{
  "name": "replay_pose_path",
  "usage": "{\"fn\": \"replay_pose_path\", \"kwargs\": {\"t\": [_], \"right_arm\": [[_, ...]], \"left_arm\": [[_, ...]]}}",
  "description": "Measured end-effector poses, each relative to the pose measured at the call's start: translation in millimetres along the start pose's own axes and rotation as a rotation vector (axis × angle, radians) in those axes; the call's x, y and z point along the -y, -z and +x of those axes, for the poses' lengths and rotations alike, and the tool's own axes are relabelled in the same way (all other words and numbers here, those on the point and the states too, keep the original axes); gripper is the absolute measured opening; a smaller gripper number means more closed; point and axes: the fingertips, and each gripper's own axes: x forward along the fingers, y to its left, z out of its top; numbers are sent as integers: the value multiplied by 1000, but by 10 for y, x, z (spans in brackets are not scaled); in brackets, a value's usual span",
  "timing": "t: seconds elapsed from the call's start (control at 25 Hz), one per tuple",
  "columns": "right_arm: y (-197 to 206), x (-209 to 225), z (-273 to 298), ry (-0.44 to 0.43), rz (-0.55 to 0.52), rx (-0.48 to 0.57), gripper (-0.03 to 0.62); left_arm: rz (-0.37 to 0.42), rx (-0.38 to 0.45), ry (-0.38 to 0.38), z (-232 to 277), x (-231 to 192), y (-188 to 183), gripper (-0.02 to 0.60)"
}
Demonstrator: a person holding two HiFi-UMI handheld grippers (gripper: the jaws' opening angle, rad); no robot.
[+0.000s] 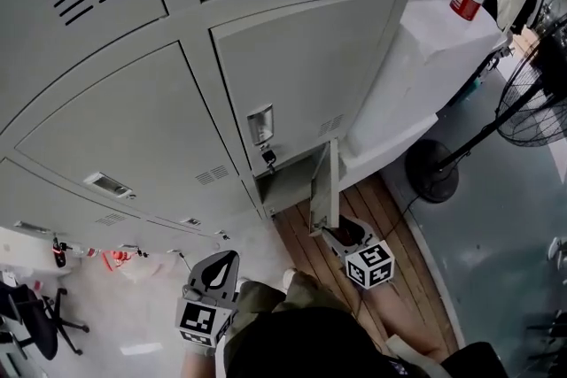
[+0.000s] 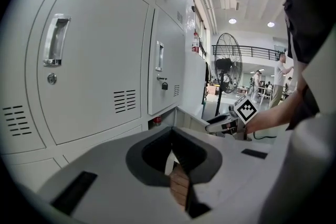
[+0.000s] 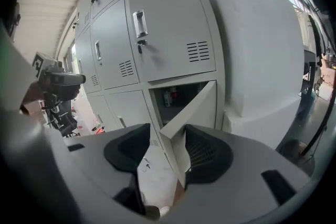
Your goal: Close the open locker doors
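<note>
Since one bottom locker door (image 1: 324, 186) is seen swung well out from the locker bank (image 1: 151, 128), the step in hand is judged to be the pushing of that door shut. The right gripper (image 1: 339, 235) is held at the door's lower free edge, its jaws spread wide and clamping nothing. In the right gripper view the door's edge is seen running down between them, close to the right-hand jaw, though contact cannot be confirmed. The step is probably best done without any closing of the jaws. That right-hand jaw, lying on the door's outer side, would be pressed near the free edge, far from the hinge, and carried along the door's arc until the latch is seated. The left gripper (image 1: 214, 274) is held well to the left of the door, its jaws drawn together on nothing. Behind the door the compartment (image 3: 155, 105) is laid open. A small red-and-white thing (image 3: 169, 95) is seen inside, too small to be named, and is judged clear of the door's swing.
</note>
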Motion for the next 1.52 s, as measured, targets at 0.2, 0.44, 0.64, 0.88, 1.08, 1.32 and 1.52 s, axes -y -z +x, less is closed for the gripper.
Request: {"fn": "replay_pose_path", "kwargs": {"t": [0.2,0.44,0.64,0.88,1.08,1.32,1.52], "right_arm": [[-50,-208,150,-56,-26,-6,210],[-128,-406,333,-123,-48,-6,210],[-204,-533,503,-169,-62,-5,210],[-285,-674,704,-220,-85,-10,210],[-356,-762,904,-255,-111,-11,210],[-486,-834,1142,-291,-135,-8,210],[-581,-868,1333,-314,-152,-4,210]], "left_arm": [[-34,-9,-41,-127,-59,40,8],[-41,-3,-99,-274,-149,117,8],[-80,-17,-151,-406,-210,122,8],[-86,-14,-207,-536,-297,211,8],[-126,-33,-253,-623,-350,233,8],[-165,-46,-304,-692,-427,247,8],[-163,-43,-332,-696,-475,280,8]]}}
